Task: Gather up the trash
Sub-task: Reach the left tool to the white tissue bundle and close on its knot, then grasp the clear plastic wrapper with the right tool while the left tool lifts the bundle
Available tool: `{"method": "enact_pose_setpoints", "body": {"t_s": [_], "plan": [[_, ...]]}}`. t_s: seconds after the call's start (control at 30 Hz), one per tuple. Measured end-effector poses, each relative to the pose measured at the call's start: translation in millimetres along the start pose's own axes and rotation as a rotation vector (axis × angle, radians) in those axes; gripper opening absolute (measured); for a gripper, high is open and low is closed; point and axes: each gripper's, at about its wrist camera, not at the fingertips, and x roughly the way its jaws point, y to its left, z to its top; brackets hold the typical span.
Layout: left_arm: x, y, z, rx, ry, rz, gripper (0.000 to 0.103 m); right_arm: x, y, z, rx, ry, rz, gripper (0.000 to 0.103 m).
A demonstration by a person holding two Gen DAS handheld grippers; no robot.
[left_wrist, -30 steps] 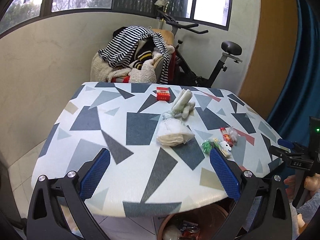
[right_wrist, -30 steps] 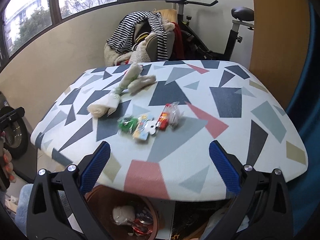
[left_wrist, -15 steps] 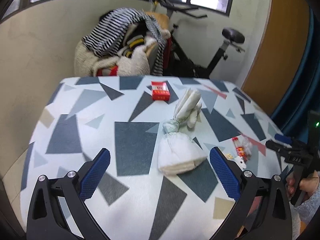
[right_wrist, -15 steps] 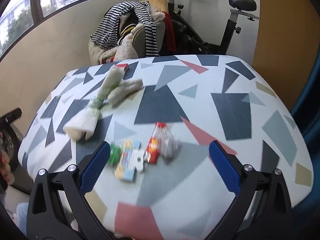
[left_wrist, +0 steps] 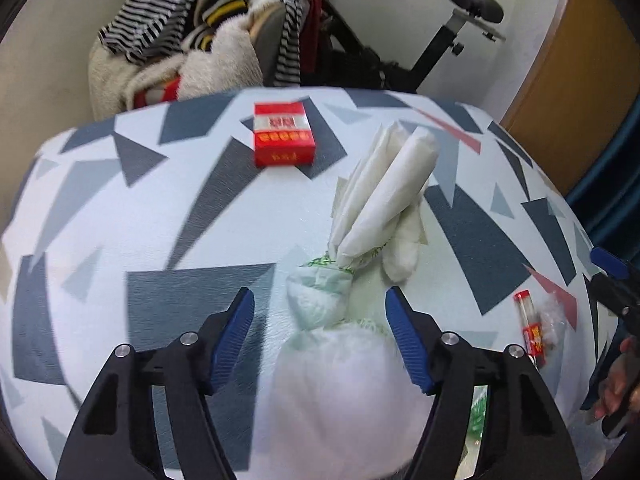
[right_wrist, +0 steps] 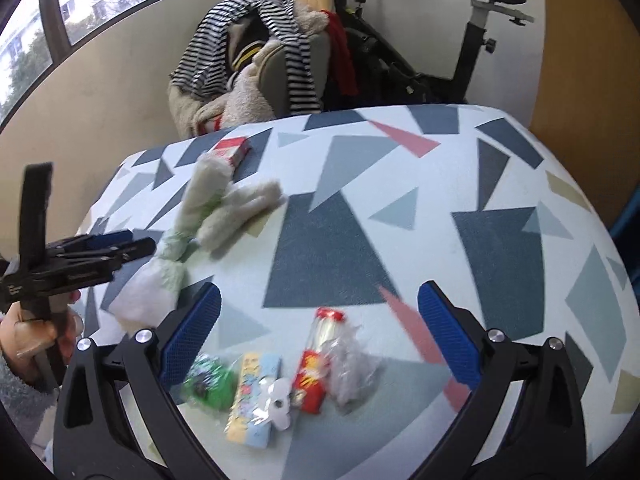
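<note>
A white tissue bundle (left_wrist: 332, 392) with a greenish knot (left_wrist: 320, 300) lies on the patterned table (left_wrist: 160, 220). My left gripper (left_wrist: 320, 332) is down over it with its jaws closing. The bundle sits between the pads, and the left pad still stands clear of it. Beyond the knot lie rolled white papers (left_wrist: 384, 196) and a red box (left_wrist: 282, 136). My right gripper (right_wrist: 320, 336) hangs open over a row of wrappers: a red one (right_wrist: 316, 364), clear plastic (right_wrist: 352, 368), a blue-yellow one (right_wrist: 252, 396) and a green one (right_wrist: 208, 384). Nothing is in its jaws.
Behind the table a chair piled with striped clothes (right_wrist: 256, 60) stands beside an exercise bike (right_wrist: 480, 20). An orange wall panel (left_wrist: 560, 80) stands at the right. In the right wrist view, a hand (right_wrist: 24, 332) holds the left gripper (right_wrist: 136, 246) beside the bundle (right_wrist: 148, 288).
My left gripper has moved forward and down onto the white bundle, and its jaws have narrowed. My right gripper has moved forward until the wrappers lie between its fingers.
</note>
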Motion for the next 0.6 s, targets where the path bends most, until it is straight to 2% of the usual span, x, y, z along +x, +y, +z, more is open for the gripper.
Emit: {"method": "enact_pose_setpoints", "body": {"t_s": [0.1,0.13,0.2,0.23,0.27,0.37,0.43,0.6], "plan": [[19,1,-5,-0.018,0.070,0.036,0.061,3,-10,-3,0.047,-0.009,-0.002,0.097],[21,4,-7,-0.040,0.079,0.025,0.057,3,-14,-4,0.059,-0.008,-0.001,0.097],[18,9,-11,-0.072,0.061,0.010,0.046,4,-24,-7,0.087,-0.003,0.008,0.097],[16,11,-13,-0.077,0.057,0.013,0.034,5,-30,-9,0.096,0.004,0.018,0.097],[13,13,-16,-0.085,0.056,-0.004,0.032,6,-33,-10,0.099,0.009,0.024,0.096],[-2,19,-22,-0.117,0.004,-0.003,0.029,12,-38,-17,0.076,0.037,0.045,0.088],[-16,22,-26,-0.137,-0.036,0.001,0.027,14,-39,-22,0.047,0.052,0.082,0.086],[-70,20,-34,-0.134,-0.173,0.062,0.025,23,-37,-32,0.018,0.086,0.125,0.079]]}}
